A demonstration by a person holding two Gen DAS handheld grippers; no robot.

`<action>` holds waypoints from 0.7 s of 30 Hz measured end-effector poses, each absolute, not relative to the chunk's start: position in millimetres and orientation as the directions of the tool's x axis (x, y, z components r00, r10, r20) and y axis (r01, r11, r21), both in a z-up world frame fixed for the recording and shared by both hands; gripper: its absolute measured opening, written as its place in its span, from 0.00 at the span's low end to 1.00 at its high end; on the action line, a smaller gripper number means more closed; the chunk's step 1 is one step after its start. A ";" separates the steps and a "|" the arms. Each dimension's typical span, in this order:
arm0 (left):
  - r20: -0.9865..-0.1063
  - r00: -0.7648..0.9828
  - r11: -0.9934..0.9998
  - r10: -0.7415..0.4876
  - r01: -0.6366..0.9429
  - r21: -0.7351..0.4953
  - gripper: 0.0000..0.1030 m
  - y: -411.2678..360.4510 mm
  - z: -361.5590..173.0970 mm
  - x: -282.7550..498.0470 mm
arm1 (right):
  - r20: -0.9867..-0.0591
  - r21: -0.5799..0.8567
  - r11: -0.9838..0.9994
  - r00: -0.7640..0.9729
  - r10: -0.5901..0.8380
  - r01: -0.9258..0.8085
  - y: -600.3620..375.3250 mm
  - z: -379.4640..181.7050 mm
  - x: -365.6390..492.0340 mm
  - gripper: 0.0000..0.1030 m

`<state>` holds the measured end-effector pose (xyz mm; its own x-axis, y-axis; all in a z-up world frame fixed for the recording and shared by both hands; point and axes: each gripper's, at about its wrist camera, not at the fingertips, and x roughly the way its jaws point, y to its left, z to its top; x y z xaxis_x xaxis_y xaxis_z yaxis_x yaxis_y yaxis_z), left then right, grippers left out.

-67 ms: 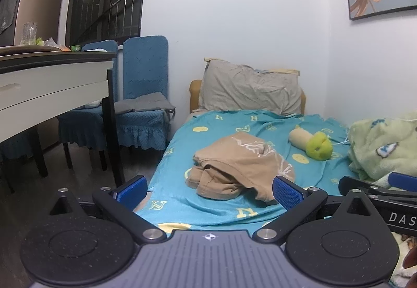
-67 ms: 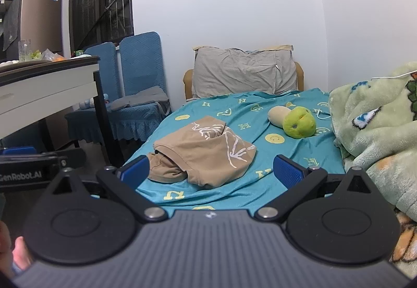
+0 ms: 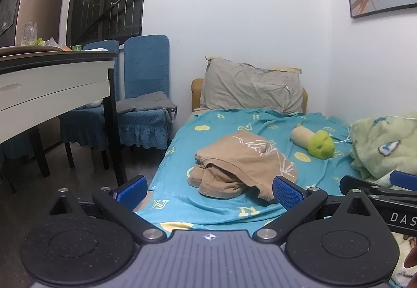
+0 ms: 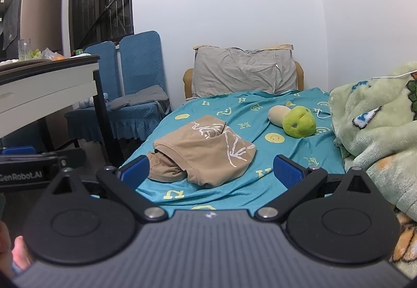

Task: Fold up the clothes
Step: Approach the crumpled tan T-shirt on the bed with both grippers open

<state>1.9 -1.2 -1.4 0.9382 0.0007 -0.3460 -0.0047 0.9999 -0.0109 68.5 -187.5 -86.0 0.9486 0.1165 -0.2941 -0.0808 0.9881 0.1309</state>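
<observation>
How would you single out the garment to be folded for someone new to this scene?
Find the bed's teal sheet. Near its front edge lies the tan garment, crumpled, with white line art. The green plush toy lies farther back.

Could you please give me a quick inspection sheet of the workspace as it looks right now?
Surface: bed under a teal letter-print sheet.
Job's things: tan garment, crumpled mid-sheet, untouched.
Clutter: green plush toy; green blanket heaped right.
Grippers: left hand-held gripper and right hand-held gripper open, short of the garment.
Cables: thin white cable beside the toy.
Surroundings: grey pillow, blue chairs, table.
</observation>
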 end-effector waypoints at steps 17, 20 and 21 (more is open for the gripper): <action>-0.352 0.936 1.000 0.019 -0.017 0.010 1.00 -0.2 -1.4 1.7 | -0.297 0.108 0.991 0.949 0.104 -0.074 -187.8 -95.7 71.4 1.00; -0.355 0.935 1.000 0.021 -0.017 0.014 1.00 -0.9 -2.8 2.7 | -0.299 0.112 0.991 0.949 0.104 -0.073 -188.3 -95.5 70.7 1.00; -0.356 0.934 1.000 0.023 -0.018 0.016 1.00 -1.2 -3.4 3.5 | -0.299 0.113 0.991 0.949 0.105 -0.074 -188.0 -96.0 70.0 1.00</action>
